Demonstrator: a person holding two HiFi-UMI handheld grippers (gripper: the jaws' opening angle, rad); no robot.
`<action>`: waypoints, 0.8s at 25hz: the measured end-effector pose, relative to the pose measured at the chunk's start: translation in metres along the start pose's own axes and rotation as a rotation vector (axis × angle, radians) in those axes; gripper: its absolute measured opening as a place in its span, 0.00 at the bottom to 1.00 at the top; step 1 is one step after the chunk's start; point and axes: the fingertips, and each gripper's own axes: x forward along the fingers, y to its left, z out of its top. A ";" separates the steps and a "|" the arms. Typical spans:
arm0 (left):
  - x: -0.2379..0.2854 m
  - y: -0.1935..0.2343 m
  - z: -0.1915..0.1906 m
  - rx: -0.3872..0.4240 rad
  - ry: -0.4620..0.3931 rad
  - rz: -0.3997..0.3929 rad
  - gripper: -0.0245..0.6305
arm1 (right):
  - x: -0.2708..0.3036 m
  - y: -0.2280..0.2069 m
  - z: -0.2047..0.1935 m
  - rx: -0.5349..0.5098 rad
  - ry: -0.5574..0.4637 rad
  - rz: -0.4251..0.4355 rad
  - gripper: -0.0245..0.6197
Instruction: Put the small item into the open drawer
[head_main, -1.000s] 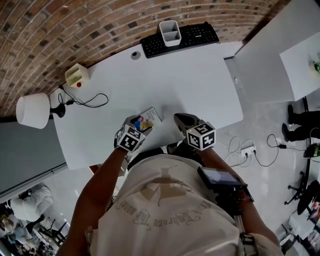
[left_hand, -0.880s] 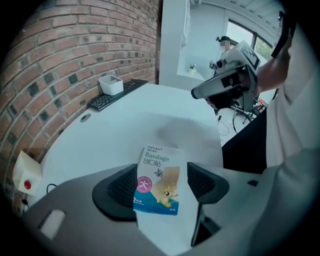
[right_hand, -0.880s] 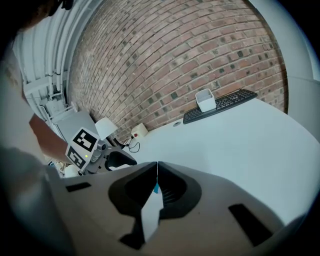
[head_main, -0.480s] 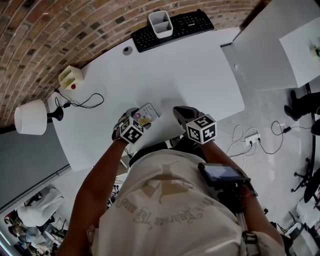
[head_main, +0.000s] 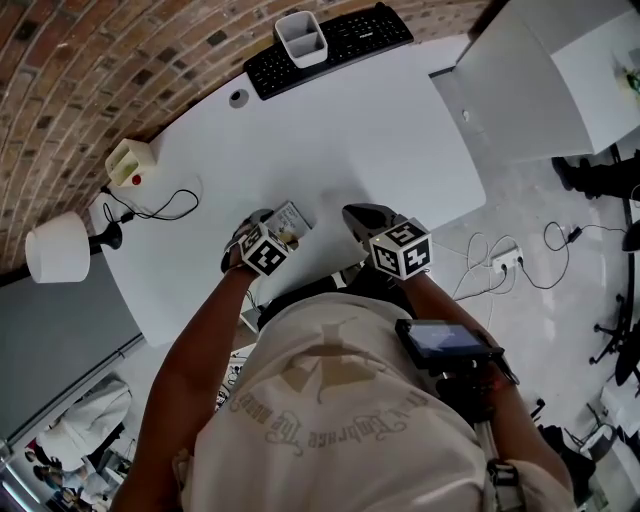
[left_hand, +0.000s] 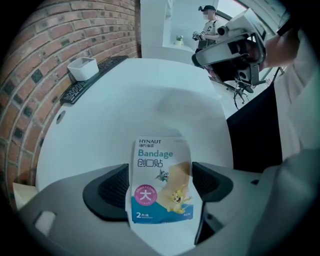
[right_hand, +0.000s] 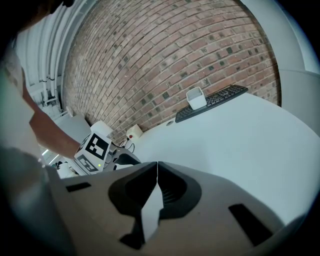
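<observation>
A small bandage packet, white and teal with cartoon print, lies flat on the white desk near its front edge. My left gripper straddles it. Its jaws are opening, and the dark pads stand just off the packet's side edges. In the head view the packet shows just ahead of the left gripper. My right gripper hovers over the desk's near edge a little to the right, shut with nothing held. No open drawer shows plainly in any view.
At the desk's far edge by the brick wall lie a black keyboard and a white holder. A small box with a red button, a black cable and a white lamp are at the left. Another white table stands right.
The head camera has drifted, so the desk sits higher and further left in view. Both grippers stay over the desk's near edge, and the packet stays at the left gripper's tips.
</observation>
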 end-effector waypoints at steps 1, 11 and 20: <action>0.001 -0.001 0.000 0.002 0.004 0.003 0.62 | 0.000 0.000 0.000 0.001 0.002 0.000 0.05; 0.006 -0.002 -0.002 0.015 0.021 -0.003 0.61 | 0.004 0.000 0.002 -0.009 0.009 0.011 0.05; 0.007 -0.006 -0.007 0.033 0.049 -0.012 0.61 | 0.008 0.004 0.000 -0.011 0.019 0.018 0.05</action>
